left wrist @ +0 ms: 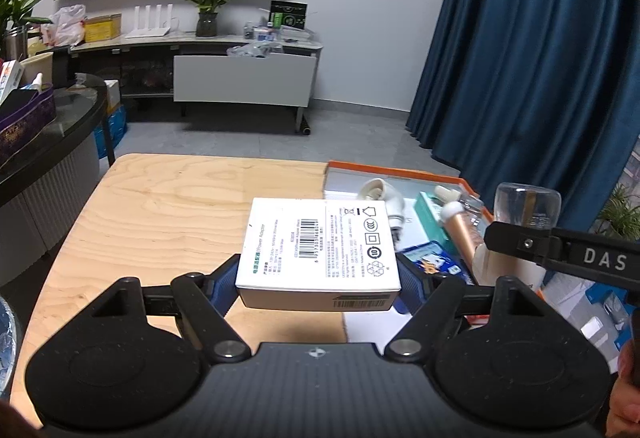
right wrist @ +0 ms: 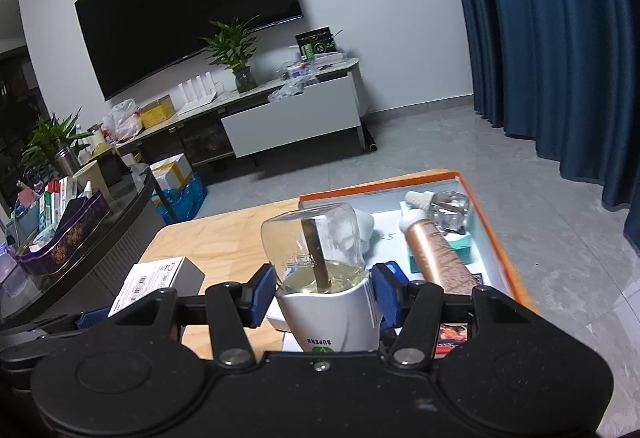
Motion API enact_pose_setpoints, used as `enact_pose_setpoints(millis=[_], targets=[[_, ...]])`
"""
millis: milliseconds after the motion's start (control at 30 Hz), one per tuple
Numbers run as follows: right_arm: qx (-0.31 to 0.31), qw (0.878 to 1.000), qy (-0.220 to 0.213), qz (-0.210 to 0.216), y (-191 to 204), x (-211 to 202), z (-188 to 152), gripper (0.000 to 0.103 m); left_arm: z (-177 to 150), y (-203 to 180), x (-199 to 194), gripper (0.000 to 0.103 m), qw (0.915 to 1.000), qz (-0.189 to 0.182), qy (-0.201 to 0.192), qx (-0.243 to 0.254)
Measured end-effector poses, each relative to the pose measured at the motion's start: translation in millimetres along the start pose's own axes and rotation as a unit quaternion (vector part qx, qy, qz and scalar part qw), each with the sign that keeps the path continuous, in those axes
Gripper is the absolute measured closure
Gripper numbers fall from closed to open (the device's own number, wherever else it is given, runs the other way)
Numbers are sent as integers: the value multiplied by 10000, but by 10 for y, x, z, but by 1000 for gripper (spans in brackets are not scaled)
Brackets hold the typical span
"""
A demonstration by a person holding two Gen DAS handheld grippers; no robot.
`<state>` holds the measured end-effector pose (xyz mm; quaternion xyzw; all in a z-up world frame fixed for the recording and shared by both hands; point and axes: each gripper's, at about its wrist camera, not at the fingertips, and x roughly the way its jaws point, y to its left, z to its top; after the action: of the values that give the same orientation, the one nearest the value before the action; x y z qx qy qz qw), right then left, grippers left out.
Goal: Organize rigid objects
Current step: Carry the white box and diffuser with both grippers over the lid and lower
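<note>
A wooden desk carries an orange-rimmed tray at its right side, crowded with a copper tube, a teal box and a white plug. Above the desk's middle, the left gripper has its jaws clamped on the sides of a white adapter box, held clear of the surface. Over the tray's near edge, the right gripper has its jaws clamped on an upside-down bottle, white base and clear top, with yellowish liquid inside.

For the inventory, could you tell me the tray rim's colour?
Orange; the tray rim shows best in the right wrist view.
</note>
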<state>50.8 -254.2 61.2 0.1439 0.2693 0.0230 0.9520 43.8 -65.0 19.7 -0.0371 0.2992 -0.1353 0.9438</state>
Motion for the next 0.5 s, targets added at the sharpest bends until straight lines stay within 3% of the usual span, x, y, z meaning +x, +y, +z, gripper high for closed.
enact_pose_setpoints(millis=[500], targets=[[281,9988,-261,-316,-392,-336,-91,38,-146,-301,-86,24,9993,-325,10,189]])
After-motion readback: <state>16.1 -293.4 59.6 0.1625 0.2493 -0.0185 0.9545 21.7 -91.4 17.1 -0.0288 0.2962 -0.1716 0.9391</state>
